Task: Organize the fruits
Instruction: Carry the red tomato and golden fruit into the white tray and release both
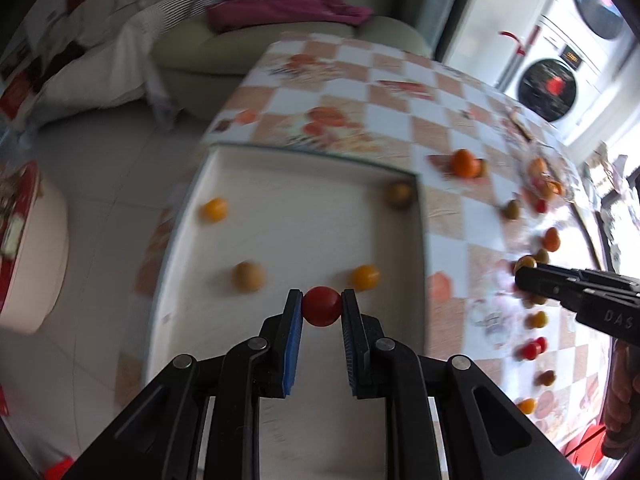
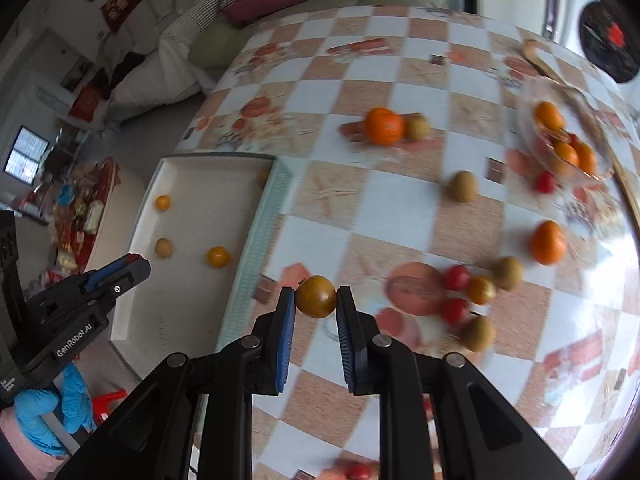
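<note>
My left gripper (image 1: 321, 306) is shut on a red cherry tomato (image 1: 321, 305), held above the near side of a white tray (image 1: 304, 236). Several small fruits lie in that tray: a yellow one (image 1: 215, 209), a tan one (image 1: 249, 276), another yellow one (image 1: 365, 277) and a brownish one (image 1: 399, 195). My right gripper (image 2: 316, 297) is shut on a brownish-yellow tomato (image 2: 315, 296) over the checked tablecloth (image 2: 384, 208), just right of the tray (image 2: 192, 280). The left gripper (image 2: 120, 276) shows at the left of the right wrist view, held by a blue-gloved hand (image 2: 52, 412).
Loose fruit is scattered over the table: an orange (image 2: 384, 125), another orange (image 2: 548, 242), red tomatoes (image 2: 456, 277) and tan fruits (image 2: 463, 186). A clear glass bowl (image 2: 532, 120) with oranges stands at the far right. A green sofa (image 1: 288, 40) lies beyond the table.
</note>
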Demonstrator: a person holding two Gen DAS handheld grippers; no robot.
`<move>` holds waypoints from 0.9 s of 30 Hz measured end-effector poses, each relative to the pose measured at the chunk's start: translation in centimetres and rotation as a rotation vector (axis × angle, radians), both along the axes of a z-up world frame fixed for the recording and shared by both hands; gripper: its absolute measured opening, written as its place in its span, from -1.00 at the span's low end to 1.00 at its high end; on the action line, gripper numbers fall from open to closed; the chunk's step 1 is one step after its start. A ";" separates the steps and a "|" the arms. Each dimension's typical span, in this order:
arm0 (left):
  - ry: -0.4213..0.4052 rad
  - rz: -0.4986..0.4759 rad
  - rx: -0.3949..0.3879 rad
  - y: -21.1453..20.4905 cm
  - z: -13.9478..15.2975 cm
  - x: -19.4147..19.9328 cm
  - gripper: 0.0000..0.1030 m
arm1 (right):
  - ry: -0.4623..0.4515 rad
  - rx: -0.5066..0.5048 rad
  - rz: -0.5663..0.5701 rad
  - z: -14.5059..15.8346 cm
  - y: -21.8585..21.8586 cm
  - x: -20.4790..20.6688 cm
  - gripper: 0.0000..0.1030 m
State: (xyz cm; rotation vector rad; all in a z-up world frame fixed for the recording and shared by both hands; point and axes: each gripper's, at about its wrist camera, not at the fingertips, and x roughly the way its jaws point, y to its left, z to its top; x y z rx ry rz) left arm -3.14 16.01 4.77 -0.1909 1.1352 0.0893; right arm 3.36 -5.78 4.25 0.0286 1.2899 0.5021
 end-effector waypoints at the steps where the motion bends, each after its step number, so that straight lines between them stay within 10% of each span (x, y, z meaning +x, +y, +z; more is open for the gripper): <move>1: 0.005 0.018 -0.003 0.7 -0.3 -0.4 -0.60 | 0.002 0.000 0.019 -0.1 1.0 -0.1 -0.56; 27: 0.126 0.104 0.003 5.8 -6.7 -3.0 -0.43 | 0.157 -0.080 0.267 -7.1 16.4 -1.2 -0.55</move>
